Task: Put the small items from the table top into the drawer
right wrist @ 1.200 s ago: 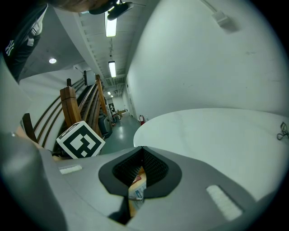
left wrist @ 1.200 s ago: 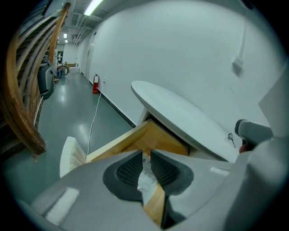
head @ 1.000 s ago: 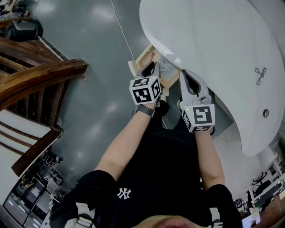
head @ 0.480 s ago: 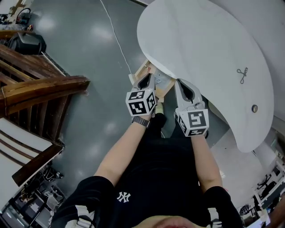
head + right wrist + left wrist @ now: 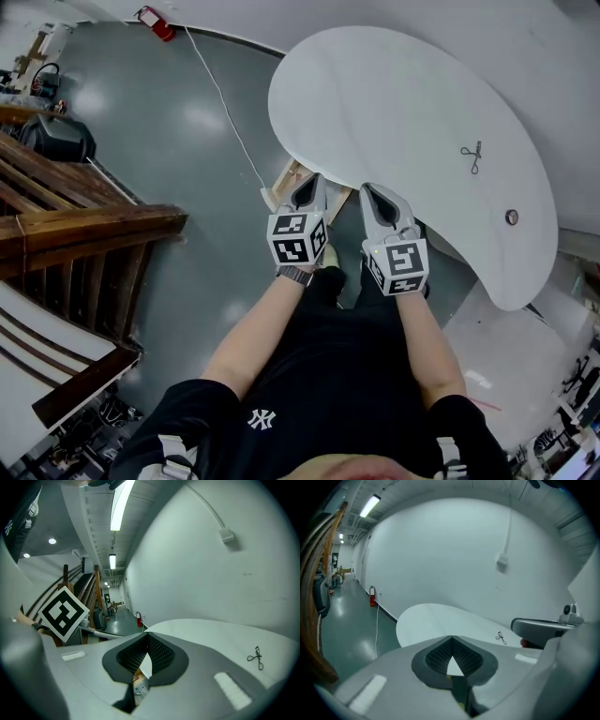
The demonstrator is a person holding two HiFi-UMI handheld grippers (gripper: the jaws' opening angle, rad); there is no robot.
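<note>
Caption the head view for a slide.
Left gripper and right gripper, both shut, at white table edge; small metal tool on top.

Table (image 5: 394,103): right, above the drawer (image 5: 284,180).
On the table: scissor-like tool (image 5: 471,157) and round item (image 5: 511,217), far right side.
At the table's near edge: left gripper (image 5: 309,180) just beside right gripper (image 5: 368,190).
Staircase (image 5: 84,225): left.

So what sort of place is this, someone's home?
Probably not a home: more like a workshop or lab hall. The floor is polished grey concrete, a fluorescent strip light runs overhead, and a red fire extinguisher stands by the white wall.
</note>
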